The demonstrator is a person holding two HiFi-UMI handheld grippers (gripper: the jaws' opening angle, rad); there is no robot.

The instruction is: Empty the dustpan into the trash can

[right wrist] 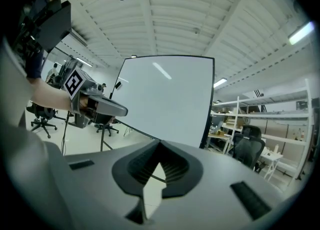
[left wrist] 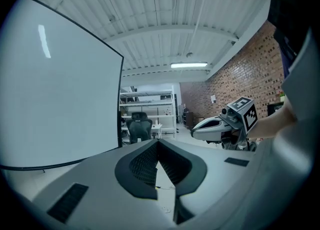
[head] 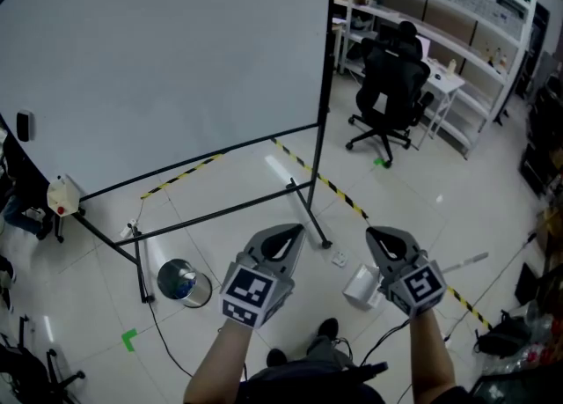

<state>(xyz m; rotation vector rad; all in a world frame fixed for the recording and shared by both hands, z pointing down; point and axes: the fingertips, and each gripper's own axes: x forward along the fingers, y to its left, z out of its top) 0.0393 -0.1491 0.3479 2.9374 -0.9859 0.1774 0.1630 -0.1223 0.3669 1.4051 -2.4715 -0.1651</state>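
The left claw (head: 290, 233) was nearest, held out ahead of the person at about waist height. Its jaws were together at the tips, with nothing between them. The right claw (head: 380, 237) was beside it at the same height, also closed and empty.

On the floor (head: 422, 191) below and to the left, the round metal trash can (head: 185, 282) stood by a foot of the whiteboard stand (head: 141, 279), with its mouth open and something blue inside. The white dustpan (head: 361, 286) lay well apart from it on the right. It sat just under the right claw, partly hidden by it, and its pale handle (head: 464, 261) ran off to the right across the tiles.

Neither claw held the pan. The scene fitted a pan waiting to be picked up, and equally one put down again after tipping. What was in the pan could not be seen.

In my judgement, any handling of the pan would have gone best with a grip on the handle close to the scoop. The scoop should have stayed level until it was over the can's mouth, and the tilt should have been slow. The stand's other leg (head: 310, 213) lay between the two things and would have needed a wide berth.
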